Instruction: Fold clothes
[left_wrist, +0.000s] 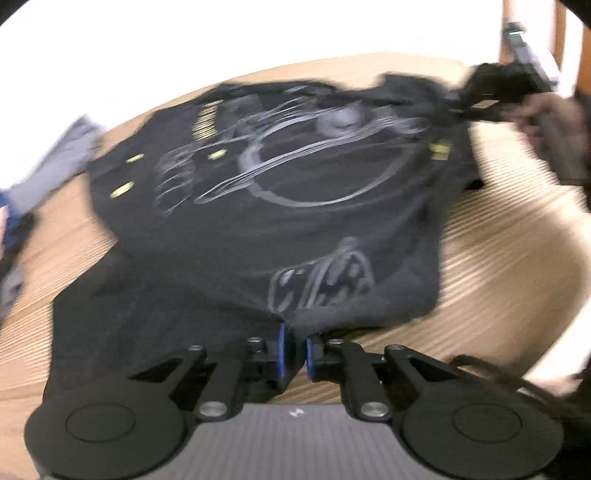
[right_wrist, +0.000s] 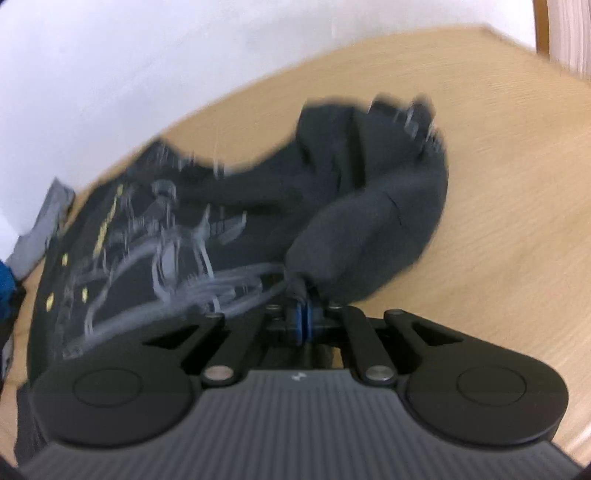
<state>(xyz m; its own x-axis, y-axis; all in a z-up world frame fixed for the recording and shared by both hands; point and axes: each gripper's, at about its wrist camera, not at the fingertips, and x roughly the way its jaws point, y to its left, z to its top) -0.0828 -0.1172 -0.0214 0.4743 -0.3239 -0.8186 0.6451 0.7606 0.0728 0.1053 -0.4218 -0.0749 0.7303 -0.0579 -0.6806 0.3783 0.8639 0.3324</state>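
Black fabric everywhere: the black T-shirt (left_wrist: 266, 221) lies spread across the wooden table (left_wrist: 498, 280), grey print facing up, and both claws have it! Left claw (left_wrist: 294, 350) is pinched onto the near hem, blue pads nearly together. Right claw (right_wrist: 302, 319) is clamped tight on a bunched fold by the sleeve (everything's badly blurred). Grey cloth (right_wrist: 44, 225) sits at the table's far-left edge.

Right tongs (right_wrist: 300, 320) clamped on bunched fold of black printed T-shirt (right_wrist: 155, 236), blue pads pressed together around cloth. Shirt sprawls over wooden worktop (right_wrist: 498, 221). Grey garment (right_wrist: 44, 229) beside shirt's far-left edge. Picture blurred.
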